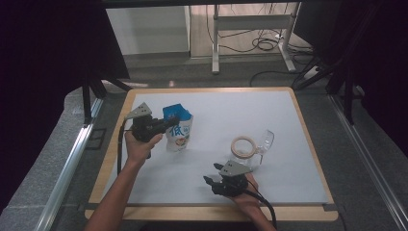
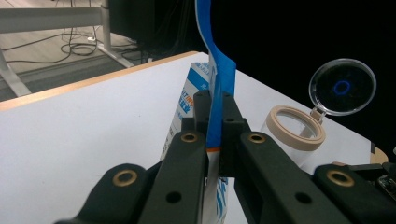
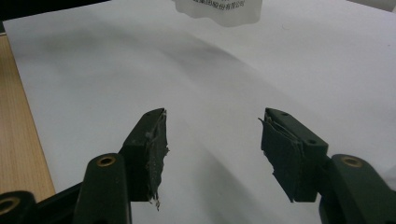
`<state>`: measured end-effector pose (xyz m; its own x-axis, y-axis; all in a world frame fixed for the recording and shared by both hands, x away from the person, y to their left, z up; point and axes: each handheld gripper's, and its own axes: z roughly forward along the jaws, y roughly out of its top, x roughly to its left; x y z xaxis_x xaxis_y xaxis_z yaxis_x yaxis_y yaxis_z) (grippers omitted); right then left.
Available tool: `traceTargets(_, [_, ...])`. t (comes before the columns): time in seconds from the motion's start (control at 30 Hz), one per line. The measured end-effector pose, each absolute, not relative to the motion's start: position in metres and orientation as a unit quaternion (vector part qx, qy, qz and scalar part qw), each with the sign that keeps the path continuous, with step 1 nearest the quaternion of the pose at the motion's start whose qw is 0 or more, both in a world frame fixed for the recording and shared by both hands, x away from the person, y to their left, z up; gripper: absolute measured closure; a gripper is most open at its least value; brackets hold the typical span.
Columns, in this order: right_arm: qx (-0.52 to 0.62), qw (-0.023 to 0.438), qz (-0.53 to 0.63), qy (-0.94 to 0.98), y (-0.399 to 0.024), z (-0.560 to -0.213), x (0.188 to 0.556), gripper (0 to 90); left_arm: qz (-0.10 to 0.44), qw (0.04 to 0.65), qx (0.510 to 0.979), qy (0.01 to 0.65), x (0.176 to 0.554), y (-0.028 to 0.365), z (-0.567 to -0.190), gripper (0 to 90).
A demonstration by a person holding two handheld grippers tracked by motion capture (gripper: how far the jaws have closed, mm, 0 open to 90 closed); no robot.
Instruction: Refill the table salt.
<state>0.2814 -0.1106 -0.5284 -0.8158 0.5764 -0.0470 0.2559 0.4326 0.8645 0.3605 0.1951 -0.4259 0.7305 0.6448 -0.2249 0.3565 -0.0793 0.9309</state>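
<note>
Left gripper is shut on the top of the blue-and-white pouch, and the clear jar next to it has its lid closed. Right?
Not quite. The left gripper is shut on the pouch, but the jar stands with its hinged lid flipped open, as the left gripper view shows.

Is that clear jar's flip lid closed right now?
No. In the left gripper view the jar stands with its round lid swung up and back, leaving the tan rim uncovered.

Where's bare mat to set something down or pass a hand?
Free: the far strip of the white mat, beyond the blue-and-white pouch and the clear flip-lid jar, the gap between them, and the near-left corner. Crowded: around the left gripper at the pouch, and the right gripper below the jar.
</note>
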Motion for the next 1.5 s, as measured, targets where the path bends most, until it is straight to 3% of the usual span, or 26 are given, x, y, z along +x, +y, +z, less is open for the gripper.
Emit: traceTargets(1.5, [0.272, 0.187, 0.466, 0.821, -0.095, -0.529, 0.286, 35.0, 0.098, 0.582, 0.741, 0.318, 0.351, 0.158, -0.424, 90.0])
